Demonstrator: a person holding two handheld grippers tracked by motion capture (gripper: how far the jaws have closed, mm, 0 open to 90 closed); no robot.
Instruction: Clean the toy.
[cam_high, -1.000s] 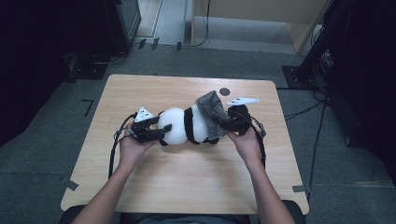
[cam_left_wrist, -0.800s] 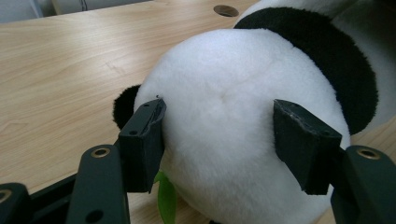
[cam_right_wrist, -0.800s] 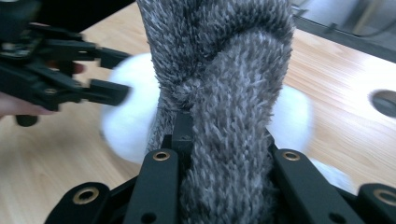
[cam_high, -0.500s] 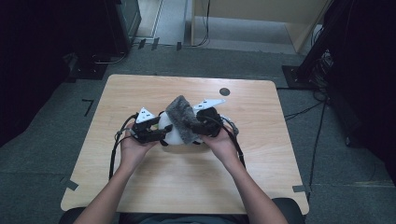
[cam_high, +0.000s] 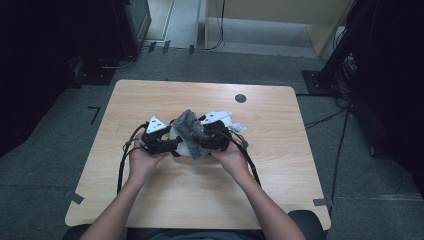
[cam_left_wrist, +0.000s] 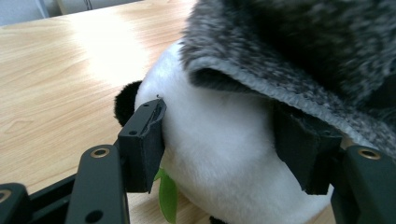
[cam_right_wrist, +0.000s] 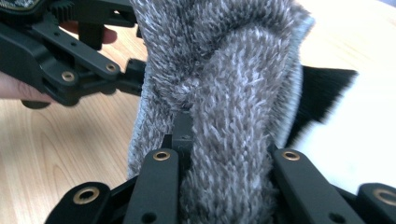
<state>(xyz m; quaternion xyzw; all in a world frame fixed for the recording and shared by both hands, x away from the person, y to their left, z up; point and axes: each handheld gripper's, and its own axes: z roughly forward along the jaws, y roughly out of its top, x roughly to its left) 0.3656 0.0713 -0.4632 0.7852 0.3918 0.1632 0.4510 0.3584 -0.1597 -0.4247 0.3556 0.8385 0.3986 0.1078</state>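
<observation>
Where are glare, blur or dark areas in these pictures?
High view: the table is evenly lit, the room around it is dark. Left gripper view: bright glare on the wood, the grey cloth at top right is blurred, the white plush is sharp. Right gripper view: the cloth is sharp, the table corner overexposed.

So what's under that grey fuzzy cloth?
The cloth drapes over a white plush panda, held by the left gripper. The panda's top is covered; the table shows beside it.
</observation>
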